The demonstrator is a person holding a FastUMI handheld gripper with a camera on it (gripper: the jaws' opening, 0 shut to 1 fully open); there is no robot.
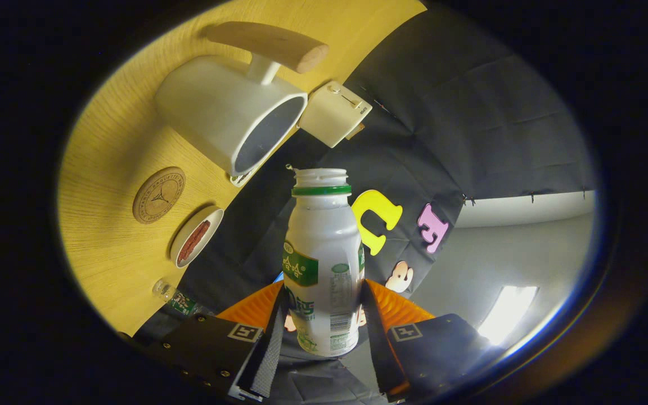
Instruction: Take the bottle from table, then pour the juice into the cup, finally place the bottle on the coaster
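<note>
The gripper (324,332) is holding the bottle (324,264) between its two fingers, both jaws pressing against the lower body, one on each side, so the grip looks firm. The whole view is rolled hard: the wooden table (104,169) is running up the side at about nine to eleven o'clock of the bottle, which suggests the bottle is being tipped toward the pour. The cup (228,112), a white mug with a wooden handle (270,45), is sitting at about eleven o'clock from the bottle's open mouth, its opening facing the neck and lying near it but apart from it; whether the mouth is truly over the rim I cannot tell. No stream is showing at the lip. To pour well, I judge the mouth is needing to travel a little further toward eleven o'clock until it is hanging over the cup's opening, and the tilt then increasing slowly so the juice is not shooting past the rim. The coaster (158,195), a round cork disc, is lying at about nine o'clock of the bottle's neck, beside a small dish (196,236) and near a little lying bottle (175,298); a cream box (335,114) is standing just beyond the cup.
</note>
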